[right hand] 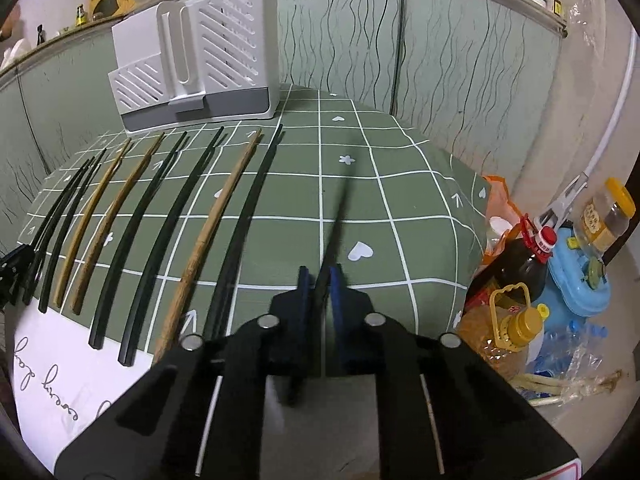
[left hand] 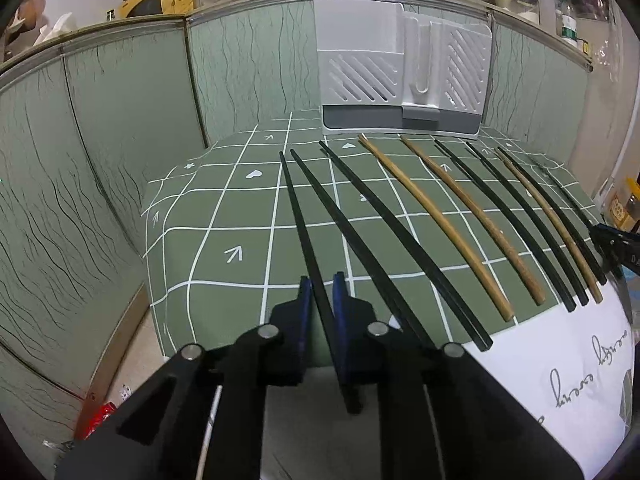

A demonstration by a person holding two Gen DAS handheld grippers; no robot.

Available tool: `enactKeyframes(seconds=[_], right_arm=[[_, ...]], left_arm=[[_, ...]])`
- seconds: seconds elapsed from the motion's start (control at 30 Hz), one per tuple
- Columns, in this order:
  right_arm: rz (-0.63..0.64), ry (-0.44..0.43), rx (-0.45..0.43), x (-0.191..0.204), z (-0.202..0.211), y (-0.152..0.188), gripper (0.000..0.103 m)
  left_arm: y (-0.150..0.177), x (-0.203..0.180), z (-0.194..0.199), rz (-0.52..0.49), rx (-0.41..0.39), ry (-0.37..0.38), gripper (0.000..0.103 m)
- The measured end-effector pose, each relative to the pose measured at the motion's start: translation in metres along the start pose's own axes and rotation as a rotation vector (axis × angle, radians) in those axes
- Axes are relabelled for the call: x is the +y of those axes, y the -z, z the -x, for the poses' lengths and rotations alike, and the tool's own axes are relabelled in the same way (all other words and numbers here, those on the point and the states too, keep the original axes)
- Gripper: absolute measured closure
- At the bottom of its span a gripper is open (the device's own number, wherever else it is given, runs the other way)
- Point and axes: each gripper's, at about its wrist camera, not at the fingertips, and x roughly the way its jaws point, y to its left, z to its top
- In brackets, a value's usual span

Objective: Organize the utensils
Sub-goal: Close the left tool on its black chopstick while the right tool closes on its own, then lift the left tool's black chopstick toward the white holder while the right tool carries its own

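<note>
Several black and wooden chopsticks lie in a row on the green checked cloth (left hand: 224,216). My left gripper (left hand: 321,286) is shut on the leftmost black chopstick (left hand: 298,216), which points toward the white utensil holder (left hand: 404,76). My right gripper (right hand: 319,278) is shut on a black chopstick (right hand: 340,216), blurred, at the right end of the row, lifted above the cloth (right hand: 400,208). The utensil holder (right hand: 196,64) stands at the back left in the right wrist view. The wooden chopsticks (left hand: 436,216) lie mid-row, with another (right hand: 216,216) in the right wrist view.
Green patterned panels (left hand: 120,128) wall the table at back and left. A shelf with pots runs above. Oil and sauce bottles (right hand: 516,320) and a blue container (right hand: 576,280) stand on the floor to the right. A white printed cloth (left hand: 560,352) covers the near edge.
</note>
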Motion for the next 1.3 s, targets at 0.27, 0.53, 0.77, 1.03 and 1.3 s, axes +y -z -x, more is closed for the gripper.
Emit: enactKeyframes(seconds=[0.27, 0.53, 0.77, 1.03, 1.3], right_arm=[[-0.035, -0.009, -0.015, -0.010, 0.009, -0.008, 0.097], [-0.005, -0.016, -0.003, -0.012, 0.027, -0.015, 0.097], [-0.005, -0.026, -0.027, -0.019, 0.043, -0.021, 0.097], [-0.004, -0.049, -0.123, -0.023, 0.075, -0.043, 0.097], [-0.012, -0.081, -0.168, -0.026, 0.092, -0.065, 0.097]], left_arm=[[-0.005, 0.023, 0.003, 0.092, 0.015, -0.024, 0.097], [-0.012, 0.035, 0.028, 0.095, -0.014, -0.030, 0.097], [-0.021, 0.041, 0.050, 0.095, -0.049, -0.012, 0.096], [-0.043, 0.043, 0.081, 0.073, -0.123, 0.003, 0.096], [-0.069, 0.048, 0.102, 0.077, -0.180, 0.042, 0.097]])
